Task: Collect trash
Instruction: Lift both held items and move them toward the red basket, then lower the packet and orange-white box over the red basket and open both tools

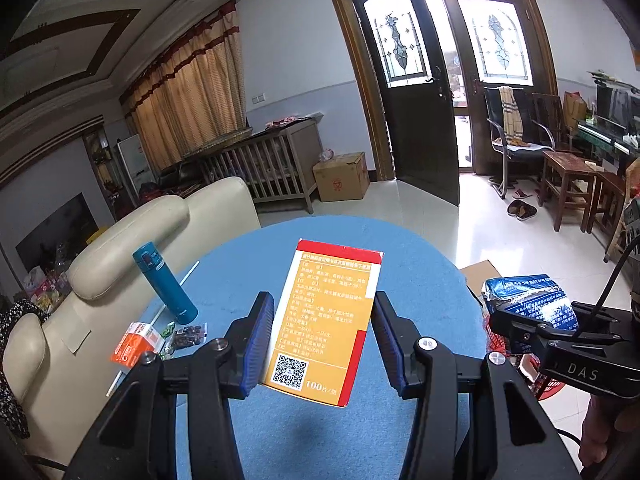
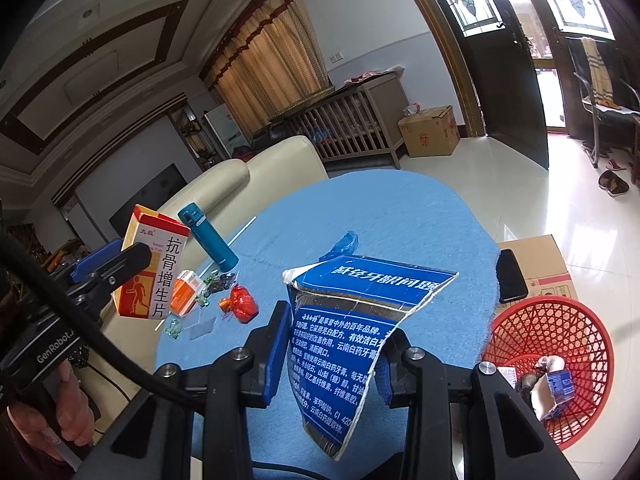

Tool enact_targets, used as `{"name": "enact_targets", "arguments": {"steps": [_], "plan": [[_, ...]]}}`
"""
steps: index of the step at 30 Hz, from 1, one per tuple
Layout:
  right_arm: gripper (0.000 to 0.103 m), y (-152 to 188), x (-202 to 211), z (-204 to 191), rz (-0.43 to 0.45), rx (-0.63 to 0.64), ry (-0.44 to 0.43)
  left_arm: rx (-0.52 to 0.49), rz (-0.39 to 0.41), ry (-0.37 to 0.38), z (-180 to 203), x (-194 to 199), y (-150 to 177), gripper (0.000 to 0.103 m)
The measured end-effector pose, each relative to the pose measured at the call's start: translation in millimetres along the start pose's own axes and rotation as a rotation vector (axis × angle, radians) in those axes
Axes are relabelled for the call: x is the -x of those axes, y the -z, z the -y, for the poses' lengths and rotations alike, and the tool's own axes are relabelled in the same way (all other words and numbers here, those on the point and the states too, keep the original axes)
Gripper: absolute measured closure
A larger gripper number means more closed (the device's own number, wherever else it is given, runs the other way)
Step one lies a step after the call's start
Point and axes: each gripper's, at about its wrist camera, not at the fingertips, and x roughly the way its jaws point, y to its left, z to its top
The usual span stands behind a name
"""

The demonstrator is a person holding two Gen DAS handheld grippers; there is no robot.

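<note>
Near right, beside table: red basket (image 2: 560,344) lies right of right gripper (image 2: 334,354), which clamps torn blue carton (image 2: 352,344); left gripper (image 1: 320,344), farther off, clamps orange box (image 1: 328,320) over blue table (image 1: 420,280)

The counter (image 2: 400,216) is seen in the middle of both frames. In the right wrist frame, a torn box (image 2: 352,344) is held up over the counter between the jaws of the right gripper (image 2: 332,356). A basket (image 2: 576,320) is found at the lower right, on the floor beside the counter, and some trash (image 2: 554,384) lies in it. Behind the basket, a phone (image 2: 510,276) is laid on a cardboard box (image 2: 548,264). At the left, a medicine box (image 2: 154,264) is held by the left gripper (image 1: 324,340). A bottle (image 2: 210,238) and small wrappers (image 2: 240,304) are placed on the counter's left part. A sofa (image 2: 256,172) is set behind them.
</note>
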Motion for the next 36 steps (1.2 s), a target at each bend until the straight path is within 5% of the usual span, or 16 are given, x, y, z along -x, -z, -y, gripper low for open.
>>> {"name": "enact_targets", "arguments": {"steps": [36], "plan": [[0.064,3,40,41,0.060,-0.089,0.038,-0.091,-0.029,0.072,61,-8,-17,0.051]]}}
